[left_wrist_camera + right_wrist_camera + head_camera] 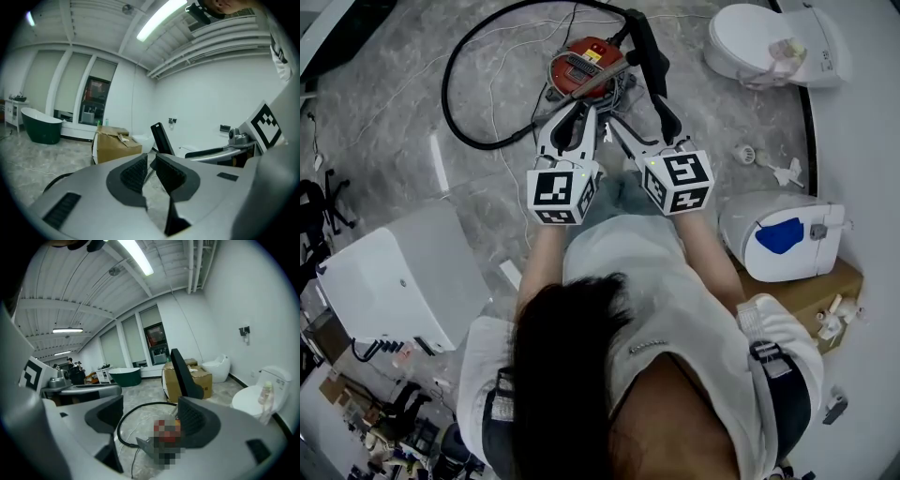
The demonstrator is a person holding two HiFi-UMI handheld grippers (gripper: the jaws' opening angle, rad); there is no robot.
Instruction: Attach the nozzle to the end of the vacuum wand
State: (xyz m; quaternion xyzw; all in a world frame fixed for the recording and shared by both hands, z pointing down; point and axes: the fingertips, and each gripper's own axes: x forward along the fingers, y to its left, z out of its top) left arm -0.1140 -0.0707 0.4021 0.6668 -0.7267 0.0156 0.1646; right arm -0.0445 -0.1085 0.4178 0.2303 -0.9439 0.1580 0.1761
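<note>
Person (pixel 609 375) on grey marbled floor (pixel 394 103); vacuum (pixel 586 66), toilet (pixel 769 42).

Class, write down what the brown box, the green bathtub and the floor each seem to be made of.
The brown box looks like cardboard: matt, with folded flaps. The green bathtub is smooth and glossy, so acrylic or glazed ceramic; the look leaves it open. The floor seems polished stone or tile: grey with pale veining.

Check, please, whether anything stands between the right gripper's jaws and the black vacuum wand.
Nothing visible does. In the right gripper view the right gripper stands open and empty, and the wand rises just beyond one jaw, with nothing between them. The hose lies farther off.
</note>
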